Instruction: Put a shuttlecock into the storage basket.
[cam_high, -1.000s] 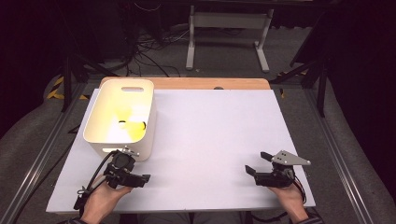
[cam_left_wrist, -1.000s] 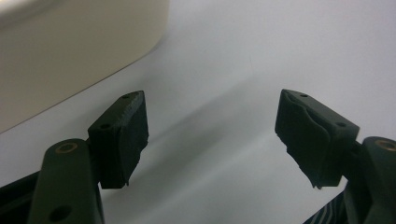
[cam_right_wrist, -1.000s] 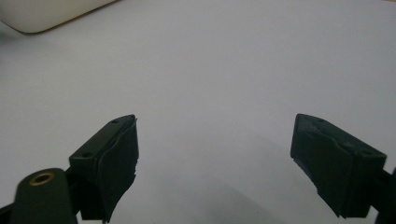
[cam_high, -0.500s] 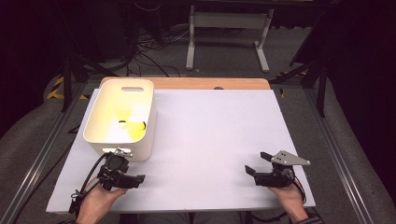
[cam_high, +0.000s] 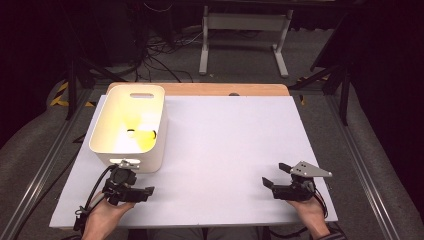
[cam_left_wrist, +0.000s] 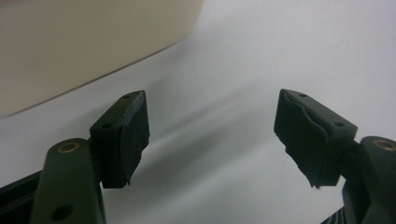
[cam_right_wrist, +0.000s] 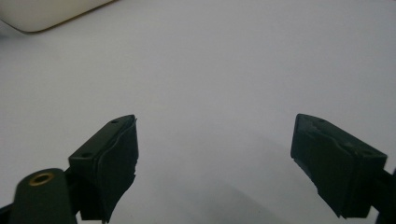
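Note:
A cream plastic bin (cam_high: 150, 152) with a handle slot stands on the left of the white table (cam_high: 230, 145). Something yellow (cam_high: 142, 136) lies inside it, too small to tell what. My left gripper (cam_high: 142, 192) rests near the front edge, just in front of the bin, jaws pointing right. In the left gripper view it (cam_left_wrist: 210, 135) is open with nothing between the pads, and the bin's wall (cam_left_wrist: 84, 42) is close at the upper left. My right gripper (cam_high: 275, 175) lies at the front right, jaws pointing left. It (cam_right_wrist: 215, 154) is open over bare table.
A wooden strip (cam_high: 220, 90) runs along the table's far edge. Metal rails (cam_high: 50, 160) flank both sides. Beyond the table are cables (cam_high: 160, 47) and a white stand (cam_high: 245, 25) on the floor. A corner of the bin (cam_right_wrist: 46, 14) shows far off in the right gripper view.
My left gripper has shifted slightly to the left in front of the bin. The right gripper has kept still. Both stay open.

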